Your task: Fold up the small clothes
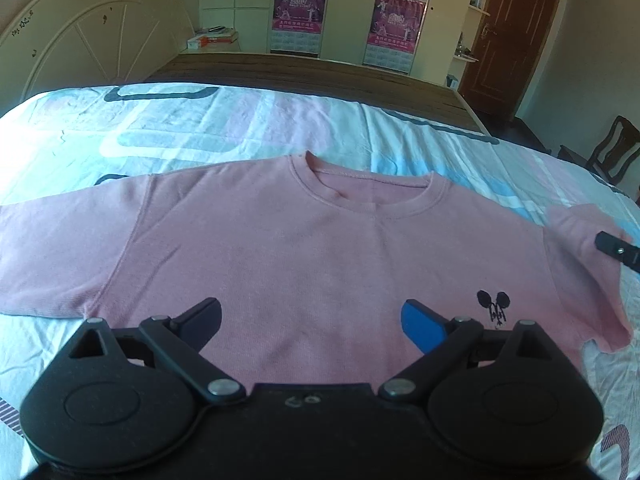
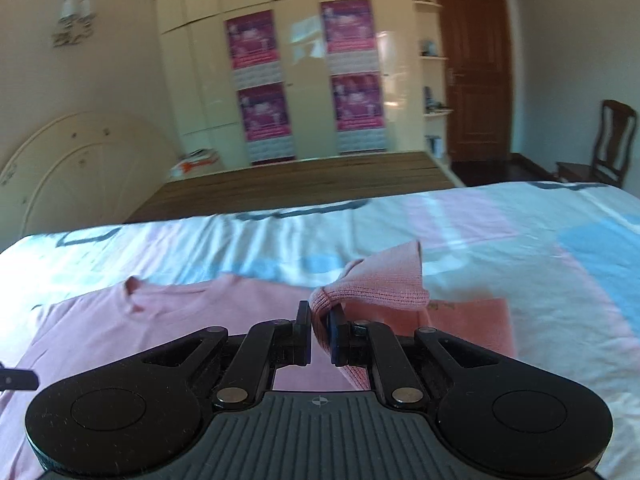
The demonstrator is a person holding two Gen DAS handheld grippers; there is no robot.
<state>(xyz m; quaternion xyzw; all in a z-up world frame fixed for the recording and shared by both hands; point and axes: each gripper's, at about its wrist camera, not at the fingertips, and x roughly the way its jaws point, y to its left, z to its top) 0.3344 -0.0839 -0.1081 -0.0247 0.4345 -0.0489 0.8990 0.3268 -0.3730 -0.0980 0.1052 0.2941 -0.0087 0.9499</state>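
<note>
Patterned bedsheet [image 1: 240, 120] carries the pink shirt [image 1: 300, 248]; left tool [image 1: 312, 320] gapes, right tool [image 2: 320, 332] pinches its sleeve [image 2: 380, 280].

Left tongs [image 1: 311, 320] with fingers spread wide — one black, one blue-padded [image 1: 424, 328] — poised over the lower chest of a pink T-shirt [image 1: 280, 240]. The shirt lies front-up and flat on a bed [image 1: 200, 128] with a pastel patterned sheet, neckline [image 1: 368, 192] facing away. A small black mouse emblem [image 1: 493, 304] sits just beside the blue finger. Right tongs [image 1: 618, 252] enter at the frame's edge — touching the far sleeve [image 1: 580, 232].
</note>
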